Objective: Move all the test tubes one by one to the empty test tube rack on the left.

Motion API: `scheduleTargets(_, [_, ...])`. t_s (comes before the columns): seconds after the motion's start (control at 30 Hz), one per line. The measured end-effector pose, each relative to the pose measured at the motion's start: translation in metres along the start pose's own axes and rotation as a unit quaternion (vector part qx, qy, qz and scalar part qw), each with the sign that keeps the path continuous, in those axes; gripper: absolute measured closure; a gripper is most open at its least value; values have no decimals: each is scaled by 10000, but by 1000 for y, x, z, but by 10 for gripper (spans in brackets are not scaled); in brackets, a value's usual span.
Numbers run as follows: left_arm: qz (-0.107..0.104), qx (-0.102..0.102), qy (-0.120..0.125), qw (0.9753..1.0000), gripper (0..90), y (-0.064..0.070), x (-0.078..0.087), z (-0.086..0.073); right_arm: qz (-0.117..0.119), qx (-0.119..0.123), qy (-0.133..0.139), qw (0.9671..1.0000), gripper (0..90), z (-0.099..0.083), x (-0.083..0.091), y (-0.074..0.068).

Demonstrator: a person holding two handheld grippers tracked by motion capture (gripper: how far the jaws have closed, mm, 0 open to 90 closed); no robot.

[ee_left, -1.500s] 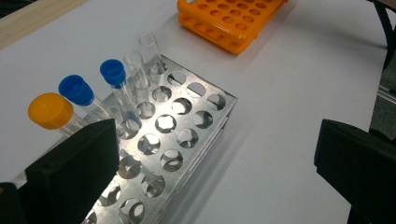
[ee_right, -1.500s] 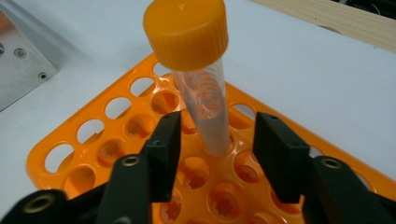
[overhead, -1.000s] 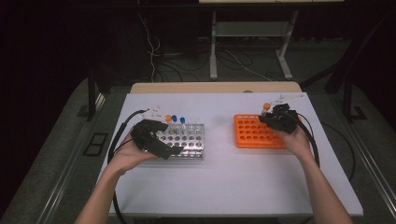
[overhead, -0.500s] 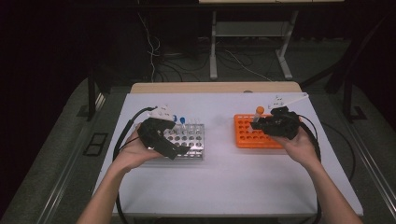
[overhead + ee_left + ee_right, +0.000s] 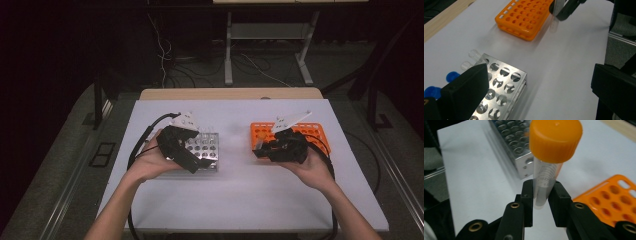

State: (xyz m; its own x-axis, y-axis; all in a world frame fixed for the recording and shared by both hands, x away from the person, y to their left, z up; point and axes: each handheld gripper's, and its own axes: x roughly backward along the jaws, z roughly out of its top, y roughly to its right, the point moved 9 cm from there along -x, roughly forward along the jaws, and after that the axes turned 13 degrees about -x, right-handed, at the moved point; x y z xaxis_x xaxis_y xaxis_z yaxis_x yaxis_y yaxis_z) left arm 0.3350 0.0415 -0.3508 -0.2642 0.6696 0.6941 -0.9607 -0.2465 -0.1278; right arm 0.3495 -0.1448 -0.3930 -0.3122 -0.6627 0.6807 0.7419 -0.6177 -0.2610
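My right gripper is shut on a clear tube with an orange cap, held upright off the left front corner of the orange rack. In the right gripper view the jaws pinch the tube below its cap, above bare table between the two racks. My left gripper hovers over the left part of the silver metal rack, open. In the left gripper view its jaws stand wide apart, with the metal rack between them near the left jaw.
Two blue caps and clear tubes lie at the metal rack's far side. The orange rack has several vacant holes. White table lies open in front of both racks. Cables trail from both grippers.
My right gripper has carried the orange-capped tube from over the orange rack's back to the left and nearer, past the rack's left front corner. The left gripper has shifted slightly right over the metal rack.
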Motion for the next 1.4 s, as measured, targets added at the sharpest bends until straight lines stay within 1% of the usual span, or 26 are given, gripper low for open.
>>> scheduleTargets(0.17, [-165, -129, -51, 9998, 25, 7, -5, 6, 202, 179, -268, 9993, 739, -5, -13, -20])
scheduleTargets(0.23, [-247, -198, -67, 9995, 38, 10, -7, 9, 288, 311, -348, 9985, 739, -6, -16, -29])
scheduleTargets(0.4, [-507, -409, -124, 9978, 98, 21, -13, 16, 471, 544, -527, 9960, 739, -8, -27, -51])
scheduleTargets(0.47, [-646, -526, -170, 9964, 135, 26, -16, 18, 544, 614, -601, 9948, 739, -9, -31, -60])
scheduleTargets(0.5, [-687, -553, -208, 9959, 139, 29, -17, 19, 586, 646, -637, 9942, 739, -10, -33, -64])
scheduleTargets(0.57, [-819, -666, -263, 9941, 168, 34, -21, 20, 661, 715, -691, 9928, 739, -10, -37, -72])
scheduleTargets(0.63, [-935, -732, -295, 9925, 196, 38, -24, 20, 706, 760, -723, 9920, 739, -11, -41, -79])
scheduleTargets(0.7, [-1070, -840, -309, 9902, 274, 42, -26, 20, 742, 795, -763, 9911, 739, -11, -44, -84])
scheduleTargets(0.77, [-1185, -929, -340, 9880, 334, 45, -27, 20, 769, 814, -777, 9907, 739, -12, -47, -87])
scheduleTargets(0.8, [-1216, -939, -360, 9875, 364, 47, -28, 19, 794, 823, -774, 9904, 739, -12, -48, -89])
scheduleTargets(0.9, [-1258, -989, -421, 9862, 480, 48, -29, 17, 829, 828, -778, 9901, 739, -12, -50, -93])
scheduleTargets(0.93, [-1241, -997, -432, 9863, 530, 47, -29, 17, 838, 830, -781, 9899, 739, -13, -50, -93])
scheduleTargets(1.0, [-1258, -947, -428, 9866, 616, 46, -30, 17, 858, 852, -760, 9898, 739, -12, -51, -95])
scheduleTargets(1.03, [-1318, -943, -415, 9859, 652, 46, -29, 17, 857, 858, -753, 9898, 738, -12, -51, -95])
scheduleTargets(1.07, [-1308, -956, -414, 9859, 677, 46, -29, 17, 849, 839, -738, 9901, 738, -11, -52, -95])
scheduleTargets(1.17, [-1331, -988, -435, 9852, 683, 47, -27, 17, 875, 836, -722, 9900, 731, -11, -52, -95])
scheduleTargets(1.2, [-1300, -1004, -452, 9854, 683, 46, -26, 17, 876, 832, -704, 9902, 723, -11, -52, -95])
scheduleTargets(1.27, [-1231, -1006, -433, 9863, 684, 43, -23, 18, 860, 802, -659, 9909, 666, -10, -50, -94])
scheduleTargets(1.33, [-1157, -932, -413, 9880, 684, 39, -18, 18, 832, 760, -581, 9919, 637, -8, -46, -91])
scheduleTargets(1.4, [-1079, -910, -410, 9891, 684, 34, -12, 18, 787, 704, -475, 9933, 601, -6, -42, -88])
